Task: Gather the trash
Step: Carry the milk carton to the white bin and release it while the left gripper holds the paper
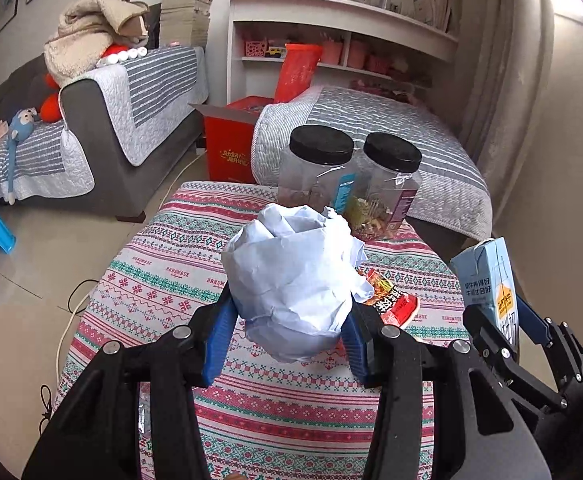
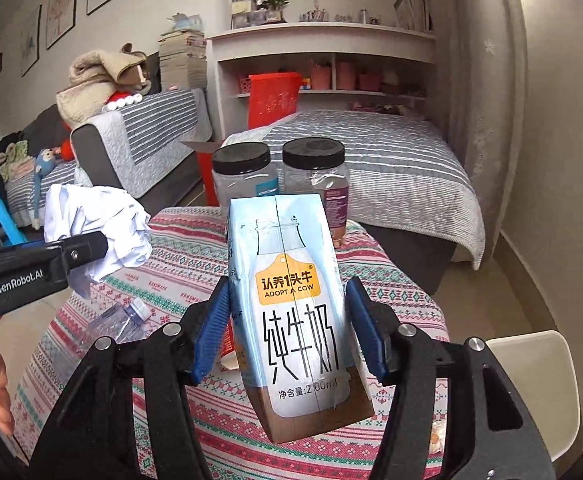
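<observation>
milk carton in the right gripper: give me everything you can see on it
The milk carton is a small pale-blue paperboard box with a brown base band, a printed white bottle shape, an orange "ADOPT A COW" badge and large black Chinese characters. The right gripper clamps it at mid-height, a blue pad on each side. It stands nearly upright, leaning slightly, lifted above the patterned tablecloth. Top flaps look folded flat; no straw visible. Only the pads appear to touch it.
</observation>
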`<act>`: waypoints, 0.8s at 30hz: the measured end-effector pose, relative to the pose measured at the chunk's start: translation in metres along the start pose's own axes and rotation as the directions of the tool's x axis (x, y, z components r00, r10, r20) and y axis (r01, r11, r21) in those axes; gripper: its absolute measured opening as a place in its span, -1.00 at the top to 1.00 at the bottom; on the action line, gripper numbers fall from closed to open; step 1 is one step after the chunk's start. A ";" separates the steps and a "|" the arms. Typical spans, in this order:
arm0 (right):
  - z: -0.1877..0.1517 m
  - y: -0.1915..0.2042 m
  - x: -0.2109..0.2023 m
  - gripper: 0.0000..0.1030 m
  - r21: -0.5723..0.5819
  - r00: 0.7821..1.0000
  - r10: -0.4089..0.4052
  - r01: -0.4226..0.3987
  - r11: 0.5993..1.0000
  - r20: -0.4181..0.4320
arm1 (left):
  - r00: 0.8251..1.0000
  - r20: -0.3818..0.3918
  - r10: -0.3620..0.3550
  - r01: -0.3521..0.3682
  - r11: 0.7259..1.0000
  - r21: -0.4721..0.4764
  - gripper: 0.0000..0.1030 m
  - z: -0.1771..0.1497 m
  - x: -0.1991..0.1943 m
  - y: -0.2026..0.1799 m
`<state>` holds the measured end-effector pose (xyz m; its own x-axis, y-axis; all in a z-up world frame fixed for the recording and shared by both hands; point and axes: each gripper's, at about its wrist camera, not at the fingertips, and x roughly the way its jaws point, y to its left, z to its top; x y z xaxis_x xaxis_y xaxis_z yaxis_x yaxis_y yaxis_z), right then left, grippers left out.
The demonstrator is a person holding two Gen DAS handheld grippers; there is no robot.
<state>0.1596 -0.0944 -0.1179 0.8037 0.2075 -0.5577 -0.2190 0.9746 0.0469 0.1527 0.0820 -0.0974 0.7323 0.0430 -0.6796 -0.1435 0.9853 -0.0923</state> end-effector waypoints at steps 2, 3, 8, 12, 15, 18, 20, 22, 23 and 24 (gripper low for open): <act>0.000 -0.005 -0.002 -0.07 0.016 1.000 -0.022 0.021 1.000 0.010 | 1.000 0.006 -0.004 0.004 1.000 0.006 0.08 -0.001 -0.001 -0.006; 0.000 -0.006 -0.004 -0.07 0.021 0.999 -0.031 0.030 0.999 0.014 | 1.000 0.008 -0.008 0.008 1.000 0.008 0.08 -0.002 -0.001 -0.009; 0.000 -0.019 -0.008 -0.08 0.037 0.997 -0.075 0.074 0.997 0.024 | 0.999 0.035 -0.011 0.010 0.999 0.032 0.07 -0.004 -0.004 -0.025; 0.000 -0.029 -0.013 -0.08 0.044 0.995 -0.100 0.098 0.994 0.032 | 0.998 0.063 -0.015 0.012 0.998 0.059 0.07 -0.006 -0.009 -0.041; 0.001 -0.037 -0.018 -0.08 0.050 0.992 -0.122 0.120 0.992 0.037 | 0.997 0.072 -0.027 0.022 0.997 0.073 0.07 -0.008 -0.011 -0.053; 0.001 -0.047 -0.022 -0.08 0.056 0.989 -0.144 0.141 0.988 0.042 | 0.996 0.079 -0.042 0.035 0.996 0.085 0.07 -0.009 -0.013 -0.064; 0.000 -0.053 -0.025 -0.08 0.061 0.986 -0.159 0.156 0.986 0.046 | 0.995 0.085 -0.048 0.039 0.995 0.097 0.07 -0.010 -0.015 -0.071; 0.000 -0.060 -0.029 -0.08 0.068 0.983 -0.176 0.173 0.983 0.049 | 0.994 0.094 -0.052 0.042 0.993 0.110 0.07 -0.011 -0.016 -0.078; -0.001 -0.064 -0.031 -0.08 0.071 0.981 -0.187 0.184 0.980 0.050 | 0.994 0.096 -0.055 0.044 0.993 0.113 0.07 -0.012 -0.017 -0.081; -0.001 -0.069 -0.032 -0.08 0.073 0.979 -0.198 0.194 0.978 0.051 | 0.994 0.096 -0.060 0.048 0.992 0.118 0.07 -0.012 -0.017 -0.084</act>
<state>0.1479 -0.1681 -0.1042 0.8584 0.0145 -0.5127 -0.0181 0.9998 -0.0019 0.1438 -0.0038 -0.0867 0.8002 -0.0002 -0.5998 -0.0288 0.9988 -0.0387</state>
